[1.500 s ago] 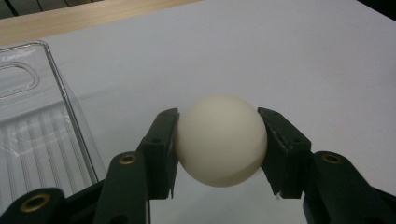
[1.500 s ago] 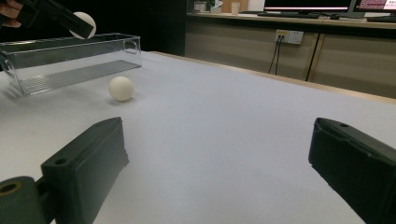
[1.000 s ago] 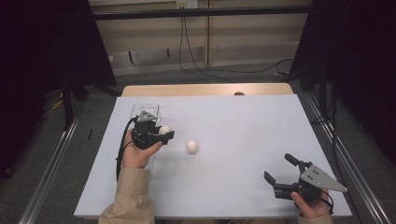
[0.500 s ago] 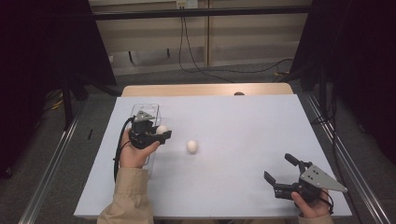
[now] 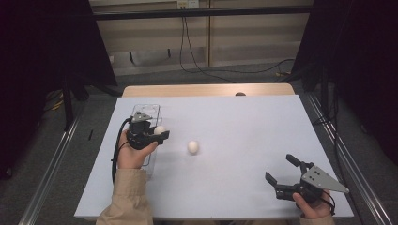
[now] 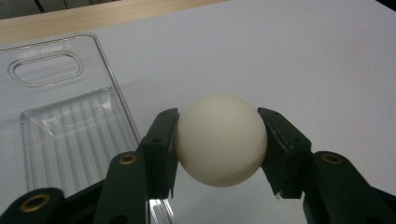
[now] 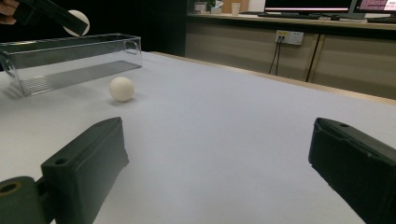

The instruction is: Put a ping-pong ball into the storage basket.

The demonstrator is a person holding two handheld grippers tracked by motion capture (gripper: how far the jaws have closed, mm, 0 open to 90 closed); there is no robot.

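Observation:
My left gripper (image 5: 158,134) is shut on a white ball (image 6: 219,140) and holds it in the air beside the right wall of a clear plastic bin (image 5: 151,109). In the left gripper view the bin (image 6: 60,107) lies to the left, with nothing in the part I see. A second white ball (image 5: 193,146) rests on the white tabletop to the right of the bin. My right gripper (image 5: 278,168) hovers near the front right corner, open, with nothing between its jaws. The right gripper view looks across the table at the loose ball (image 7: 121,88) and the bin (image 7: 70,60).
The white sheet (image 5: 244,126) covers most of a wooden table whose far edge (image 5: 206,89) shows, with a small dark object (image 5: 240,93) on it. Metal rails run along both sides. Cables lie on the floor behind the table.

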